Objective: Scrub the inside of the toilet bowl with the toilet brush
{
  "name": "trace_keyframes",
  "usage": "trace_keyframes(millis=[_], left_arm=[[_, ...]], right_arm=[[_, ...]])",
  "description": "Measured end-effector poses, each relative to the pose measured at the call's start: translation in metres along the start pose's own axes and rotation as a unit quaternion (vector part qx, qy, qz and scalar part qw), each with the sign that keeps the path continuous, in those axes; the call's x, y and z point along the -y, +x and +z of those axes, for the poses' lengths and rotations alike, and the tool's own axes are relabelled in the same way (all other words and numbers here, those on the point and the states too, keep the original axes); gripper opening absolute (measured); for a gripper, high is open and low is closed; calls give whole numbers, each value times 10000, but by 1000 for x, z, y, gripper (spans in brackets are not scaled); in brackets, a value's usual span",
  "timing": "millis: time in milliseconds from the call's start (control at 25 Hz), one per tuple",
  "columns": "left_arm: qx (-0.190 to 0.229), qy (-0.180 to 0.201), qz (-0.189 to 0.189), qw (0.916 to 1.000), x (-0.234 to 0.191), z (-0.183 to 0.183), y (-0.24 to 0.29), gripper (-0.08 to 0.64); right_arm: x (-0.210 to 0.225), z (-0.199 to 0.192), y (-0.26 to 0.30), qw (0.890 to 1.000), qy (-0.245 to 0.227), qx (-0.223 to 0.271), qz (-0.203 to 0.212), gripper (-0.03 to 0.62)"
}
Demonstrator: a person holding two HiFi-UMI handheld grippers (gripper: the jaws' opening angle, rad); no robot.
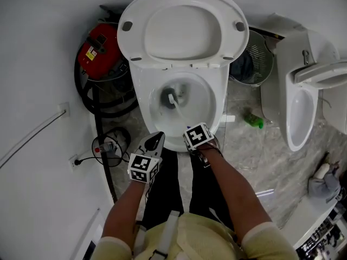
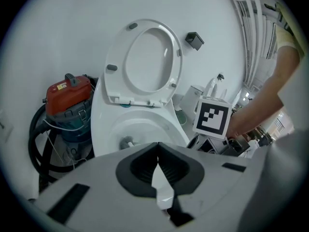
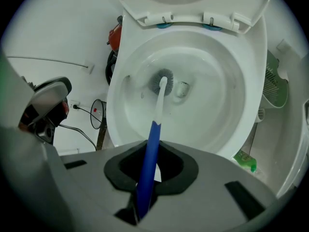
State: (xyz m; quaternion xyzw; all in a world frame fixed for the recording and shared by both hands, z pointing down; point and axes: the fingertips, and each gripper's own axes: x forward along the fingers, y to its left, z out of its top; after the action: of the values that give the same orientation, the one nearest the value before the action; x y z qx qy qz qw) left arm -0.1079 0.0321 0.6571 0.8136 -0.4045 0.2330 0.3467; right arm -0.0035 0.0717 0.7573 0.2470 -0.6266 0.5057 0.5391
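Both sets of jaws are together: I see my right hand-held gripper (image 3: 145, 175) clamping the toilet brush (image 3: 157, 115), bristles deep inside the toilet bowl (image 3: 217, 105); my left hand-held gripper (image 2: 158, 170) holds nothing.

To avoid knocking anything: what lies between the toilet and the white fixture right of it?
A green bottle and, further back, a mesh bin; the head view shows both.

The room holds one toilet (image 1: 142, 96), one toilet brush (image 1: 173, 100), two grippers (image 2: 158, 146) (image 3: 152, 153), one red vacuum (image 1: 100, 47), one mesh bin (image 1: 263, 64), one green bottle (image 1: 254, 119) and seemingly one urinal (image 1: 298, 115).
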Motion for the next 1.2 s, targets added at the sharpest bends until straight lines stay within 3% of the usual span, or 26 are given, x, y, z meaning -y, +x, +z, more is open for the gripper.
trace_keyframes(millis=[480,1040,1200], left_arm=[[42,39,-14,10000,-1,5,6,12],[99,84,-65,9999,8,15,11,12],[86,93,-73,9999,11,15,12,12]], right_arm=[[19,22,-5,9989,449,151,-69,54],[69,-6,-30,9939,871,277,-616,51],[72,-19,-30,9940,808,199,-707,51]])
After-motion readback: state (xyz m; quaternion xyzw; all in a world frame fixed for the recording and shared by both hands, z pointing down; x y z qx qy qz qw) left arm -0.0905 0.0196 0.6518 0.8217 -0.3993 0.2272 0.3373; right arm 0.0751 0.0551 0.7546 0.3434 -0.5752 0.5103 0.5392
